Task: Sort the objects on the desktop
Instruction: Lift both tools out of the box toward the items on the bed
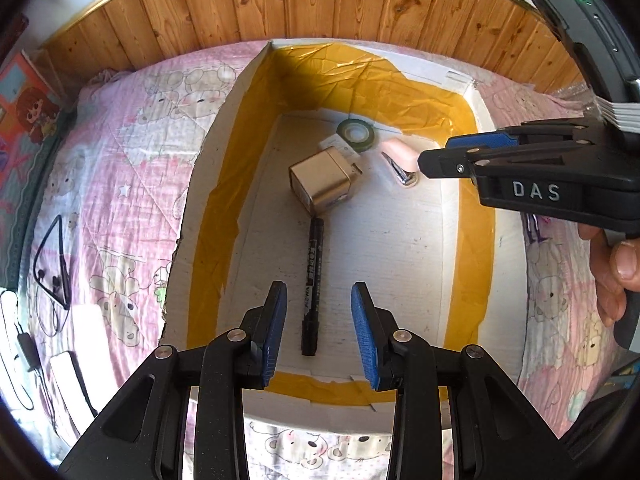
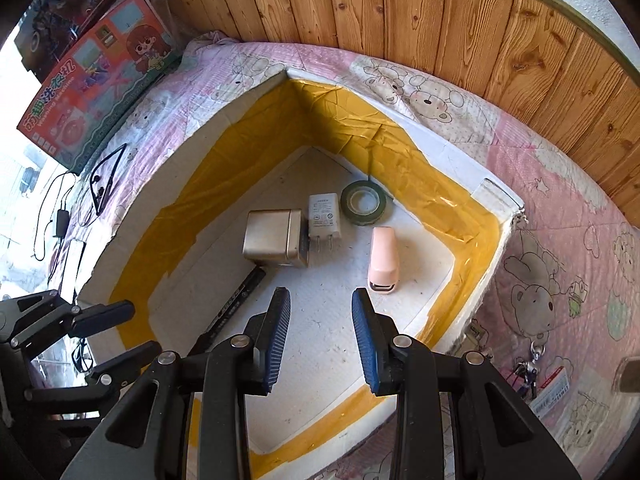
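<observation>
A white foam box (image 1: 224,128) lined with yellow tape lies on a pink quilt; it also shows in the right wrist view (image 2: 460,152). Inside lie a black marker (image 1: 313,284), a gold tin (image 1: 322,184), a white charger (image 2: 324,218), a green tape roll (image 2: 363,202) and a pink stapler (image 2: 383,258). My left gripper (image 1: 319,332) is open and empty above the marker. My right gripper (image 2: 320,336) is open and empty over the box floor, short of the stapler. In the left wrist view the right gripper (image 1: 424,162) hangs over the stapler (image 1: 400,156).
A toy box (image 2: 100,80) stands at the bed's far left. Earphones (image 1: 52,264), cables and white devices lie on the quilt left of the foam box. Keys and a card (image 2: 540,380) lie to the right. A wood-panel wall (image 2: 440,20) runs behind.
</observation>
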Available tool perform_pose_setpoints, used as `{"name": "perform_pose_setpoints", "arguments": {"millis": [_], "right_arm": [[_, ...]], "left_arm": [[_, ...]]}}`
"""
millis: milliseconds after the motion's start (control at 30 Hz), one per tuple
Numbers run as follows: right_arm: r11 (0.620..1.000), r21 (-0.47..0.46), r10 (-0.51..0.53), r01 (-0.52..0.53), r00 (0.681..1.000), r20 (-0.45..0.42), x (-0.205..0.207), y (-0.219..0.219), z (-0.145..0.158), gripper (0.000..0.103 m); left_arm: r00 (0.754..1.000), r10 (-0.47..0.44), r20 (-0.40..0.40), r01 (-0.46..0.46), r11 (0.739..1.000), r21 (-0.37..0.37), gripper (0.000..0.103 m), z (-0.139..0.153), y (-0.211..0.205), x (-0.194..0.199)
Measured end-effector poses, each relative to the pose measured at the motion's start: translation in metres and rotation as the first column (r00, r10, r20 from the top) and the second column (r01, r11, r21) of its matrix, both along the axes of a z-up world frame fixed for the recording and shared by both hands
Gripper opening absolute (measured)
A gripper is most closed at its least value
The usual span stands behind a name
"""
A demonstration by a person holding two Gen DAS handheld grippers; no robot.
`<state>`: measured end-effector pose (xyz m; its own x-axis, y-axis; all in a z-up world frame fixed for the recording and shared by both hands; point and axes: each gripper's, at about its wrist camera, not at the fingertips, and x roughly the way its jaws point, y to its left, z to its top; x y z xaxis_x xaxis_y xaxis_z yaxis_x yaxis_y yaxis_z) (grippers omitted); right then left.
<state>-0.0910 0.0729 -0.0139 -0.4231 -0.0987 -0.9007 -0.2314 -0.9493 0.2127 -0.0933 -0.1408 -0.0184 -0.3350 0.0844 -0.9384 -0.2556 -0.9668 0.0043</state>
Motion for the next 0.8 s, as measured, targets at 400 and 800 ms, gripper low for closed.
{"name": "perform_pose_setpoints", "arguments": {"millis": [400,800], "right_arm": [[0.998,-0.039,-0.052,0.045,0.98,-0.193,0.091,0.001,0.038,0.034],[0.98,-0.055,-0.199,0.193,0.964,-0.177,0.197,0.038,0.019,0.034]], "left_arm": [[0.997,-0.057,-0.048,0.059,0.997,0.054,0.035,0.018,0.017,0.021],[0.959,-0.254,-0.126,0.27,0.953,0.135,0.035,0.044,0.104,0.066]]}}
